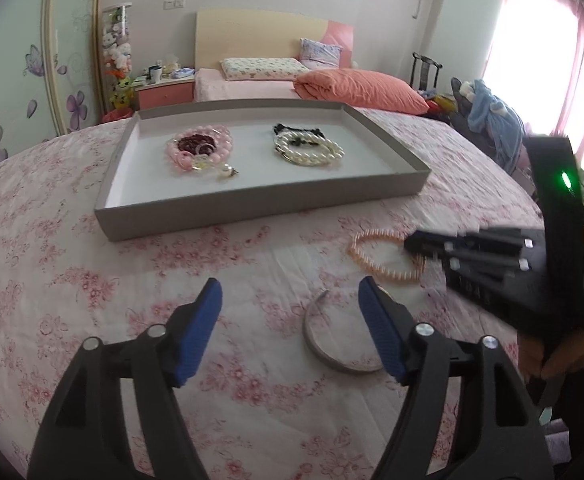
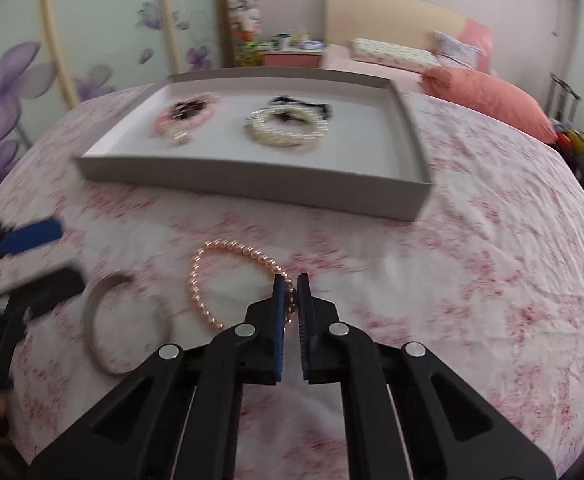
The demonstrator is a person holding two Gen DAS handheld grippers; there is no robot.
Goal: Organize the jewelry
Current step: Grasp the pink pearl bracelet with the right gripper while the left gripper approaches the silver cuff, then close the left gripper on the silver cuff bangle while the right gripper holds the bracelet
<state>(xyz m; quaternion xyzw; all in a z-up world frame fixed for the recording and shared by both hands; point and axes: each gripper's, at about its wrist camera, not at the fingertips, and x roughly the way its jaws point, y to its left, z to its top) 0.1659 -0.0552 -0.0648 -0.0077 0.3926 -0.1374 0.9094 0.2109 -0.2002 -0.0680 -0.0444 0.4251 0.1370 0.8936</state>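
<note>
- Right claw [image 2: 291, 280] is clenched on the peach bead bracelet [image 2: 228, 276], its blue pads pinching the near-right stretch of the loop; most of the strand lies on the floral bedspread [image 2: 451, 300] just ahead and to the left of the tips.
- Whether the pinched section has lifted off the cloth, I cannot tell; the right wrist view is blurred.
- Left claw [image 1: 290, 294] is released, jaws spread wide, holding nothing. It hovers over the bedspread with the silver bangle [image 1: 333, 338] lying flat just inside its right pad.
- Seen from the left claw, the peach bracelet sits ahead and to the right, with the other tool's tips over its far-right edge.
- Ahead of both claws, the grey tray [image 1: 260, 212] carries two piles: pink beads with a dark red strand [image 1: 200, 150] on the left, white pearls with a black piece [image 1: 307, 148] on the right. Those look sorted.
- Tally, by my reading: two groups are in the tray, two pieces are out of it, so the task is well past halfway.
- Left to do: carry the peach bracelet forward over the near wall of the tray and drop it in, then the bangle. The open left claw looks well placed for that second pick.
</note>
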